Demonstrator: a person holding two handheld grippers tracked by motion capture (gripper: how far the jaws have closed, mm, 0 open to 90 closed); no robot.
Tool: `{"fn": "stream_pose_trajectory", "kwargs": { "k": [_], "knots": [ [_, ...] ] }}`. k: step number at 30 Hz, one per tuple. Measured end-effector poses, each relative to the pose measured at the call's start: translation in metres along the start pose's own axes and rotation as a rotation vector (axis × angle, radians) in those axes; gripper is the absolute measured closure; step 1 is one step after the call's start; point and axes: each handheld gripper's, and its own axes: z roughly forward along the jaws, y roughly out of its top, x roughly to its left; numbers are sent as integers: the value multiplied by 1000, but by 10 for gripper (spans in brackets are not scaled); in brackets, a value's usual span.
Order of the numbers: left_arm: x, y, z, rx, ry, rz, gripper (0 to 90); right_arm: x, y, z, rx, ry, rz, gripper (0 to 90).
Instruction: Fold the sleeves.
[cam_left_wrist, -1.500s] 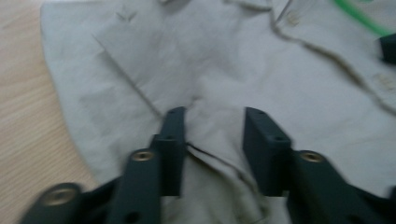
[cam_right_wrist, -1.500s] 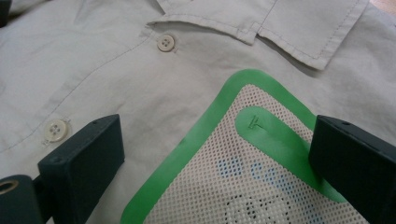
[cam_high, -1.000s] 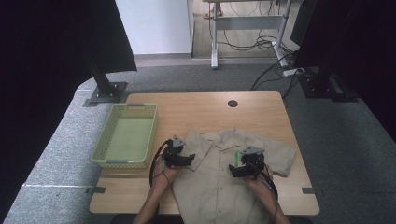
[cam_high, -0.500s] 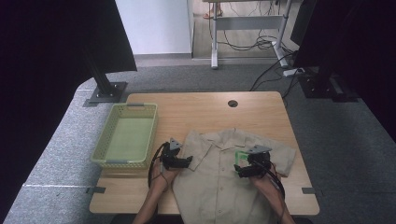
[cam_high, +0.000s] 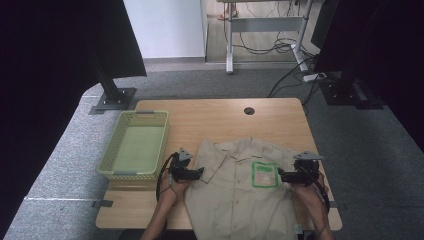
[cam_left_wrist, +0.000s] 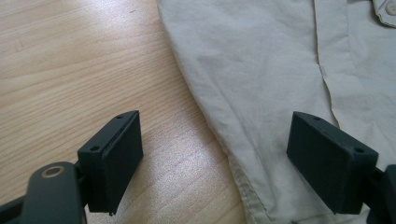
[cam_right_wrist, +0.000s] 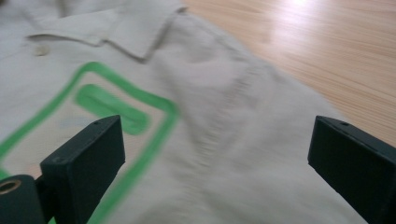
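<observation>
A beige short-sleeved shirt (cam_high: 235, 200) lies flat on the wooden table (cam_high: 215, 120), its chest pocket outlined in green (cam_high: 264, 175). My left gripper (cam_high: 201, 173) rests at the shirt's left sleeve and points right. Its jaws have just been opening and stand open in the left gripper view (cam_left_wrist: 217, 140), over the sleeve hem (cam_left_wrist: 243, 140) without pressing it. My right gripper (cam_high: 281, 176) hovers at the shirt's right side, pointing left toward the pocket. In the right gripper view it is open (cam_right_wrist: 217, 140) above the shirt fabric (cam_right_wrist: 224, 154), with the green outline (cam_right_wrist: 116, 109) and collar (cam_right_wrist: 140, 32) ahead.
A pale green plastic basket (cam_high: 114, 174) stands on the table's left side, close to my left hand. A round cable hole (cam_high: 249, 111) sits near the far edge. Bare wood stretches beyond the shirt's collar.
My right gripper has slid to the right across the shirt, from the chest to the right of the pocket. The left gripper has stayed at the left sleeve.
</observation>
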Motion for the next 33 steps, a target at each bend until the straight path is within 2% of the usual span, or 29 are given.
{"fn": "stream_pose_trajectory", "kwargs": {
  "k": [6, 10, 14, 16, 19, 20, 22, 25, 27, 29, 33],
  "knots": [
    [0, 0, 0, 1, -1, 1, 177, -30, -15, -2, 16, -59, 63, 75],
    [0, 0, 0, 1, -1, 0, 176, -46, -25, -2, 45, -131, 102, 100],
    [0, 0, 0, 1, -1, 1, 176, -56, -34, 1, 76, -149, 130, 137],
    [0, 0, 0, 1, -1, 1, 176, -56, -36, 3, 68, -121, 152, 167],
    [0, 0, 0, 1, -1, 1, 176, -51, -33, 2, 69, -100, 146, 314],
    [0, 0, 0, 1, -1, 1, 176, -48, -32, 1, 70, -97, 144, 379],
    [0, 0, 0, 1, -1, 1, 176, -43, -29, 0, 78, -82, 141, 581],
    [0, -1, -1, 0, -1, 0, 176, -40, -26, 0, 91, -62, 157, 783],
    [0, -1, -1, 1, -1, 0, 176, -38, -25, 0, 98, -62, 164, 831],
    [0, -1, -1, 1, -1, 0, 176, -36, -24, 0, 102, -72, 154, 840],
    [0, -1, -1, 1, -5, 3, 176, -27, -16, -12, 27, -50, 139, 844]
  ]
}}
